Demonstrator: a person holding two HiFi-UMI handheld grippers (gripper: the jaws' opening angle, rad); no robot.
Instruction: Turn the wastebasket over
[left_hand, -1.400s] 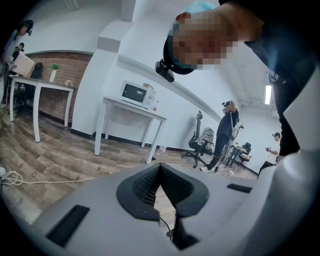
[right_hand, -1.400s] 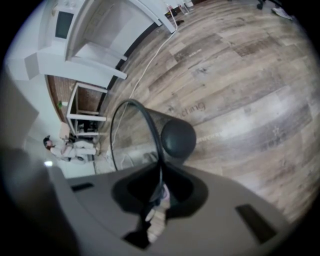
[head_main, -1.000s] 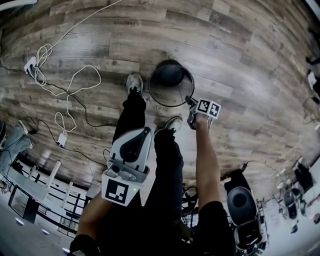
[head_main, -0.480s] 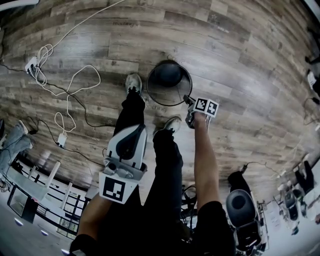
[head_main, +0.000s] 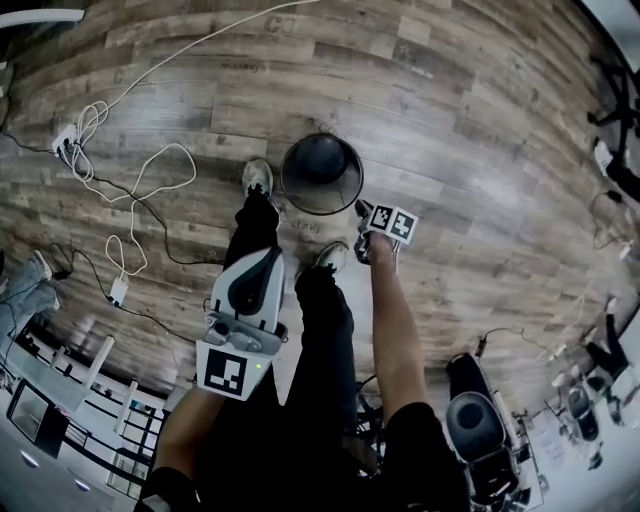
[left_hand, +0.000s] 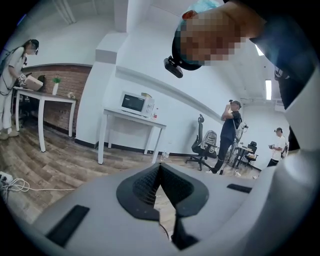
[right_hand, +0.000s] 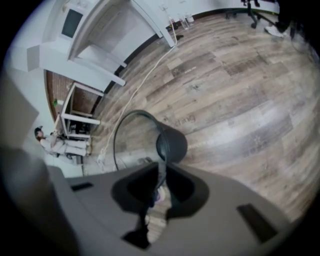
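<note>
Gripping the black wastebasket (head_main: 322, 172) by its rim, the right gripper (head_main: 362, 212) stays clenched on it just beside the person's left shoe (head_main: 257, 178); the left gripper (head_main: 266, 256) is clamped shut on nothing, well behind that shoe.

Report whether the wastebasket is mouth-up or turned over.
Mouth-up: head view looks into the wastebasket past its rim to its dark bottom. Right tongs pinch the rim.

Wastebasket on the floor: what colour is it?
The wastebasket is black, its wall see-through over a solid base; the head view shows it best.
</note>
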